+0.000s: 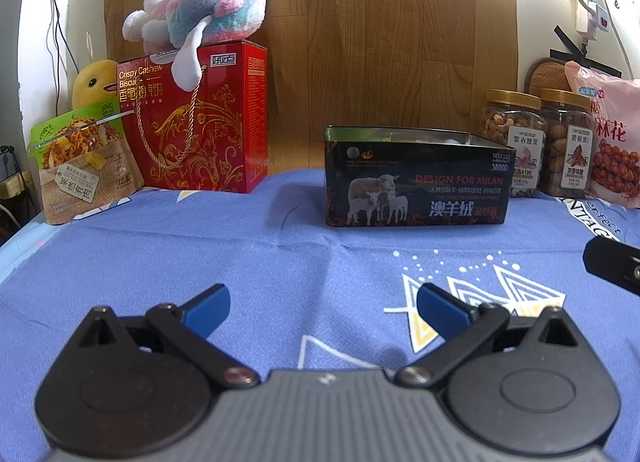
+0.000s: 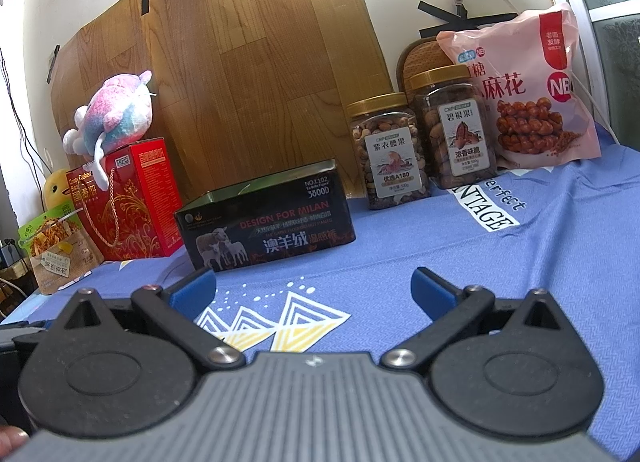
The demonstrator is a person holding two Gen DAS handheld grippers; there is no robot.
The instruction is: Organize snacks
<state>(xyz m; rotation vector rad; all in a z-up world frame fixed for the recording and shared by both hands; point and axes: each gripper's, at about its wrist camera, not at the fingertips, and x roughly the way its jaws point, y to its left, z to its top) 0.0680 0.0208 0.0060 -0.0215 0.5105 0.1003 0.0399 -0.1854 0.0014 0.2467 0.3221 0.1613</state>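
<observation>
Ahead of the left tool (image 1: 323, 307), whose jaws are standing wide apart and gripping nothing, a lidless black tin (image 1: 416, 176) is sitting on the blue-clothed desk (image 1: 200, 254); its contents cannot be made out. Beyond the right tool (image 2: 313, 289), equally wide and gripping nothing, two nut-filled jars (image 2: 390, 152) (image 2: 454, 130) are standing beside a pink snack bag (image 2: 524, 90).

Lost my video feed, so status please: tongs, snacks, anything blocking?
Left tongs open, empty. Right tongs open, empty. Black tin open; nut jars and pink bag behind it. Nothing blocking.
</observation>
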